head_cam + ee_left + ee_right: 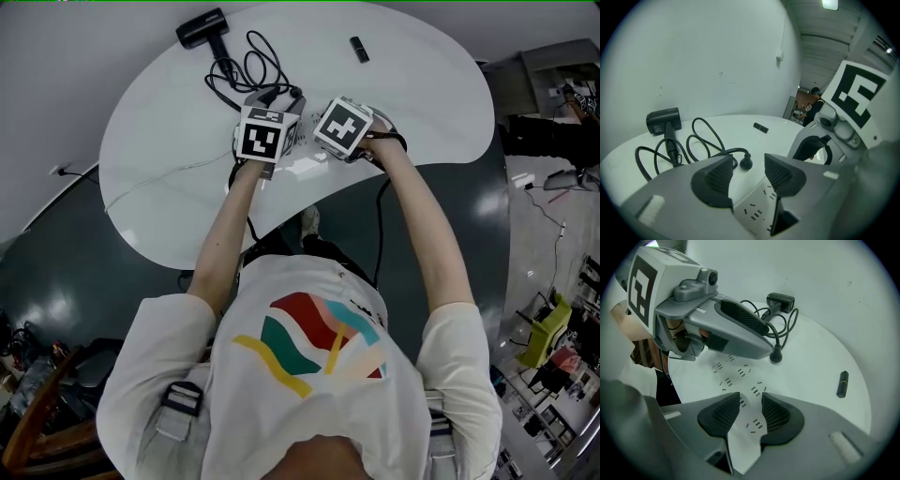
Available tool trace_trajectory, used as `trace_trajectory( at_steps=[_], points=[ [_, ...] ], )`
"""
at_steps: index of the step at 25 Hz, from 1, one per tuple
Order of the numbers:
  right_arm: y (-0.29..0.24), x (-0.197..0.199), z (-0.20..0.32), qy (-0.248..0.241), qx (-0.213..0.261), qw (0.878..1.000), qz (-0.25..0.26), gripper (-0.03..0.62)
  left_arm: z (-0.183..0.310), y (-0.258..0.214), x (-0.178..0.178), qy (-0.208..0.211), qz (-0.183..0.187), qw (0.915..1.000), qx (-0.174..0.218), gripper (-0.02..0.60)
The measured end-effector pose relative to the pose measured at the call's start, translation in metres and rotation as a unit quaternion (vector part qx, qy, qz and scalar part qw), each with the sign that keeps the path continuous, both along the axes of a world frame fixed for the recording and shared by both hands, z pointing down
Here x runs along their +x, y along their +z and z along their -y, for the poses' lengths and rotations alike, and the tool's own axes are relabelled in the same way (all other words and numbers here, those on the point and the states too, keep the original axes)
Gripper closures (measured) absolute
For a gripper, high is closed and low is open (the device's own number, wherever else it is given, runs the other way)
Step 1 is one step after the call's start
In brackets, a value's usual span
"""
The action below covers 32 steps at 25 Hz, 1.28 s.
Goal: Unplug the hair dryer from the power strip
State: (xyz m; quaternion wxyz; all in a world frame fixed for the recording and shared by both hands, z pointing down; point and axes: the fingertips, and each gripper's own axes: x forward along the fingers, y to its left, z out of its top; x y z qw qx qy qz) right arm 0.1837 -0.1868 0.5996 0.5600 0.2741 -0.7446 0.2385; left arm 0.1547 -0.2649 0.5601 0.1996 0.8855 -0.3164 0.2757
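Note:
The black hair dryer (202, 28) lies at the table's far left edge, its cord (248, 70) coiled toward me. The cord's plug (746, 163) lies on the table (422, 103), free of the white power strip (736, 373). My left gripper (746, 176) hovers low over the strip's far end, open and holding nothing, with the plug just beyond its tips. My right gripper (751, 411) points steeply down at the strip. Its pads stand a little apart over the strip's socket face, and I see no squeeze on it. In the head view both marker cubes hide the strip.
A small black stick-shaped object (359, 49) lies on the far right part of the table. A thin cable runs off the table's left edge to a wall socket (61, 171). The table's near edge curves close under my arms. Furniture and clutter stand on the floor at right.

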Motion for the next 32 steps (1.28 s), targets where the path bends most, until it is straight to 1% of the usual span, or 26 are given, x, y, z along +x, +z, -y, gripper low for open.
trace_trajectory(
  at_steps=[3, 7, 13, 15, 16, 17, 19, 21, 22, 26, 28, 30, 32],
  points=[
    [0.000, -0.003, -0.002, 0.001, -0.004, 1.000, 0.002, 0.427, -0.005, -0.005, -0.005, -0.004, 0.002, 1.0000, 0.000, 0.394],
    [-0.001, -0.004, -0.002, 0.005, 0.002, 1.000, 0.006, 0.425, -0.013, -0.017, -0.010, -0.011, -0.005, 0.9999, 0.005, 0.394],
    [-0.006, 0.001, 0.001, 0.013, 0.016, 1.000, -0.008, 0.427, -0.028, -0.030, -0.022, -0.024, -0.016, 0.9996, 0.009, 0.393],
    [-0.006, 0.000, 0.003, 0.016, 0.022, 1.000, -0.008, 0.428, -0.031, -0.036, -0.027, -0.031, -0.022, 0.9991, 0.017, 0.396],
    [-0.005, 0.000, 0.002, 0.019, 0.019, 1.000, -0.007, 0.428, -0.031, -0.042, -0.031, -0.037, -0.027, 0.9986, 0.026, 0.407],
    [-0.003, -0.002, -0.004, 0.024, 0.005, 1.000, -0.002, 0.428, -0.031, -0.049, -0.035, -0.045, -0.033, 0.9977, 0.038, 0.432],
    [0.001, -0.009, -0.018, 0.037, -0.033, 0.999, 0.015, 0.430, -0.030, -0.064, -0.044, -0.065, -0.043, 0.9946, 0.068, 0.489],
    [0.002, -0.010, -0.020, 0.042, -0.037, 0.998, 0.017, 0.436, -0.031, -0.077, -0.052, -0.084, -0.055, 0.9910, 0.088, 0.563],
    [0.001, -0.009, -0.019, 0.044, -0.033, 0.998, 0.016, 0.437, -0.033, -0.083, -0.054, -0.090, -0.063, 0.9896, 0.093, 0.578],
    [0.000, -0.007, -0.013, 0.053, -0.014, 0.998, 0.012, 0.437, -0.040, -0.105, -0.060, -0.096, -0.089, 0.9862, 0.101, 0.581],
    [-0.001, -0.006, -0.010, 0.053, -0.002, 0.999, 0.009, 0.439, -0.043, -0.116, -0.064, -0.101, -0.098, 0.9843, 0.107, 0.581],
    [-0.003, -0.005, -0.011, 0.059, 0.000, 0.998, 0.006, 0.439, -0.044, -0.128, -0.067, -0.106, -0.105, 0.9821, 0.115, 0.581],
    [-0.006, -0.001, -0.005, 0.065, 0.018, 0.998, -0.006, 0.442, -0.045, -0.139, -0.072, -0.113, -0.112, 0.9794, 0.124, 0.581]
  ],
)
